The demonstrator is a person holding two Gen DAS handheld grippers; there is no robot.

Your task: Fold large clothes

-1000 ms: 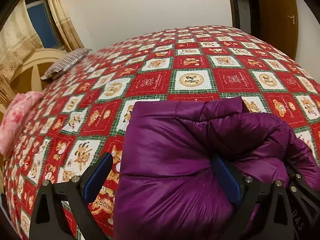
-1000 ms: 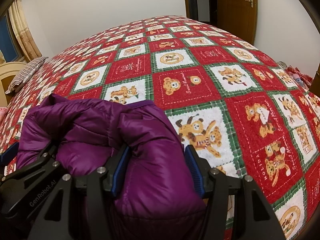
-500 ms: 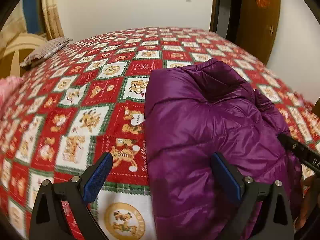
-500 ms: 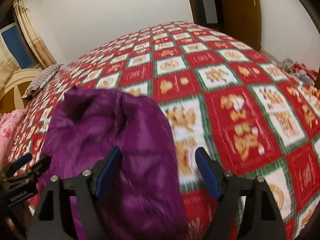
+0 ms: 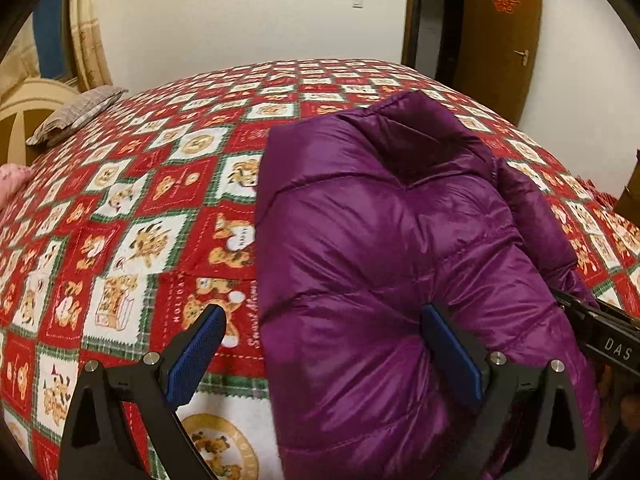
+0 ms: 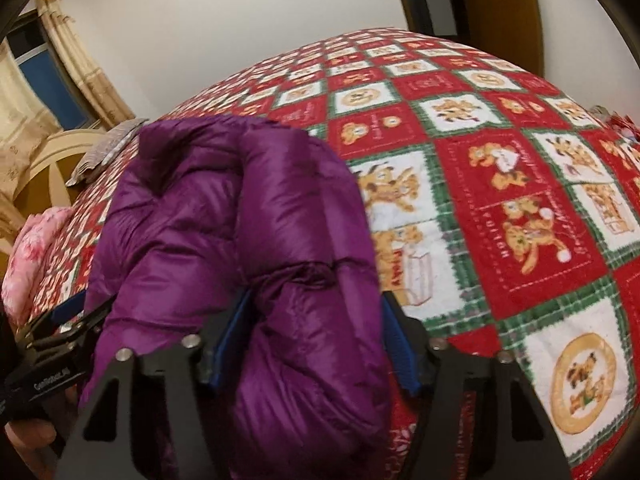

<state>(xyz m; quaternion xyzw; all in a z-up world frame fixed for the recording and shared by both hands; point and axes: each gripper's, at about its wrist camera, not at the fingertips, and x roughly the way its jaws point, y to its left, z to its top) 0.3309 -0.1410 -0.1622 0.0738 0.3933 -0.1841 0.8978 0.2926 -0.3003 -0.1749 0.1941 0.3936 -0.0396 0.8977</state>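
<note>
**Purple jacket bunched at the bed's near edge, right jaws closing on the bundle**

Far left first: a pink cloth and a striped pillow sit by the headboard, well apart from the action. The red teddy-bear quilt covers the whole bed, and it lies bare on this side.

Now the left hand-held gripper: its jaws stand wide. The left pad hangs over bare quilt, the right pad presses into the jacket's surface, so nothing is pinched there. It is open, straddling the garment's left edge.

Centre stage, the purple puffer jacket lies on the quilt at the near edge of the bed, collar pointing away, folded into a thick, puffy bundle.

Over to the right hand-held gripper: a fat fold of the jacket sits between its blue pads and the jaws are closing on it, both pads already against the fabric. Further right, nothing but open quilt, and the wooden door beyond.

By my reading, the sides are already folded in and the current step is taking hold of the near end for the next fold. What the next move calls for: the left jaws must close on their side too, then both hands carry the near end evenly toward the collar. This slick, springy filling will likely puff back, so a firm press afterwards looks wise.
</note>
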